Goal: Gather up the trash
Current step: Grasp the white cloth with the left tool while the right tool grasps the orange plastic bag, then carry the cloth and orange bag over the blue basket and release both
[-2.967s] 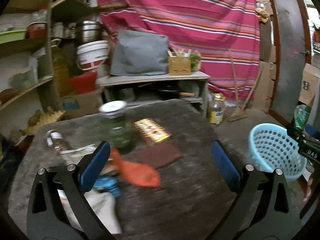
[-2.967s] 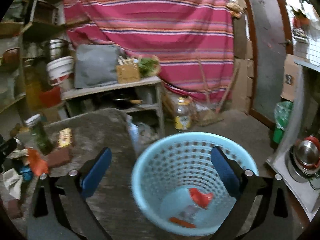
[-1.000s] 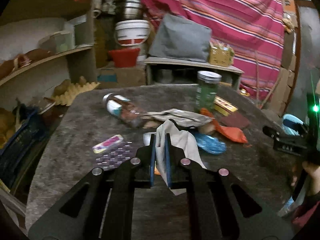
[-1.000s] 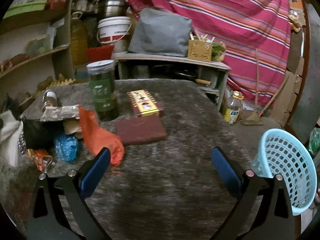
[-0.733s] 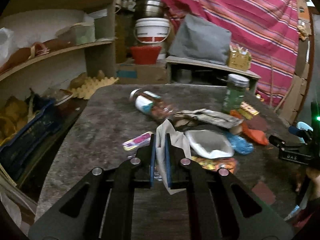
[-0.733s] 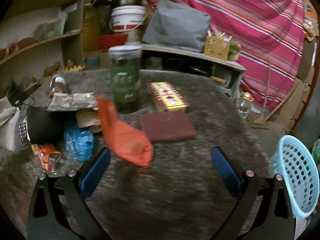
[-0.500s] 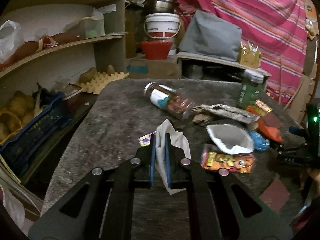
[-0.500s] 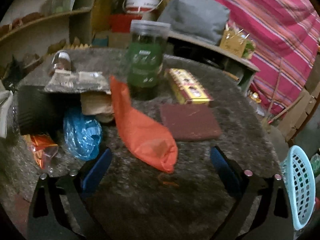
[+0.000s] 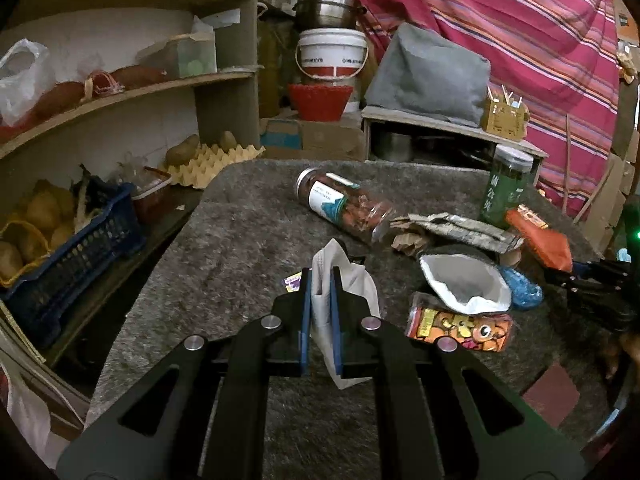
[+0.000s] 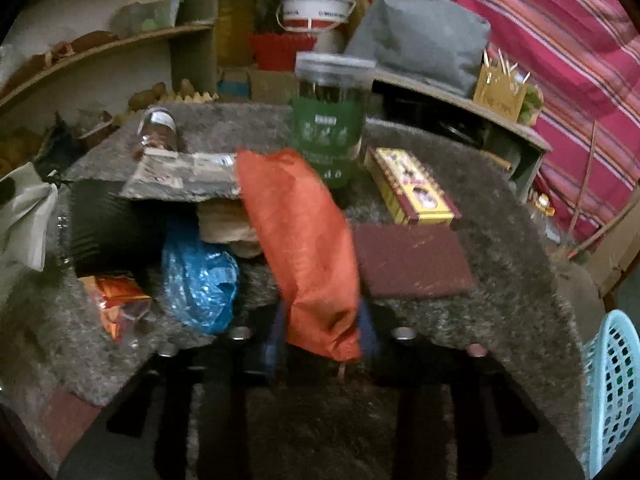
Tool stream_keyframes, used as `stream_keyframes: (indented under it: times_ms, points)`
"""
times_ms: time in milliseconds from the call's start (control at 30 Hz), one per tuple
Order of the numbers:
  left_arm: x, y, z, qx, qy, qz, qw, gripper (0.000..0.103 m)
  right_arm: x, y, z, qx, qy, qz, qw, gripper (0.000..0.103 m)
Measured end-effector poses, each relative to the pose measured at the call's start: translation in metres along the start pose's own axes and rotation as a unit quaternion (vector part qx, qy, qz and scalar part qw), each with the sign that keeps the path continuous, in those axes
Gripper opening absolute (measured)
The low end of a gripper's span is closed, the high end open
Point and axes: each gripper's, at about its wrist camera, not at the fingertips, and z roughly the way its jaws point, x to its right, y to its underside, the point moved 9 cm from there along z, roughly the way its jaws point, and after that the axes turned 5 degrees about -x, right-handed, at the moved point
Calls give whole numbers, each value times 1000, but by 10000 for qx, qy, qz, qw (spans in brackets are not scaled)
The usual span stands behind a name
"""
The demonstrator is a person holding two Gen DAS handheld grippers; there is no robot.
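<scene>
Left gripper (image 9: pixel 320 300): I see its blue pads pressed together on a crumpled white paper (image 9: pixel 340 276), which sticks up above them and hangs below on the right.

Right gripper (image 10: pixel 320 340): my view is blurred; its jaws have just been closing around the near end of the orange bag (image 10: pixel 304 252). The blue pads sit tight on either side of it, so I read it as pinched.

Orange bag: it lies lengthwise on the grey table (image 10: pixel 500 220), its far end in front of the green jar (image 10: pixel 330 128).

Other trash, right wrist view: a blue plastic wad (image 10: pixel 198 276) just left of the orange bag, an orange snack wrapper (image 10: pixel 116 296) further left, and a flat grey packet (image 10: pixel 184 176) beyond them.

Left wrist view: a white-lined pouch (image 9: pixel 464 284) lies open right of my pads, touching the snack wrapper on its near side; a lying jar (image 9: pixel 340 208) sits further off.

Right of the orange bag: a dark red pad (image 10: pixel 412 260), with a yellow box (image 10: pixel 412 188) beyond it.

Blue basket (image 10: pixel 612 392): at the near right edge, off the table.
</scene>
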Motion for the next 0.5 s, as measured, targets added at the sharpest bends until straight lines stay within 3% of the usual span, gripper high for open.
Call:
stream_keyframes:
  times_ms: [300, 500]
  points:
    - [39, -32, -47, 523, 92, 176, 9984, 7, 47, -1, -53, 499, -108, 341, 9981, 25]
    - [97, -47, -63, 660, 416, 346, 9963, 7, 95, 9, -79, 635, -64, 695, 9955, 25]
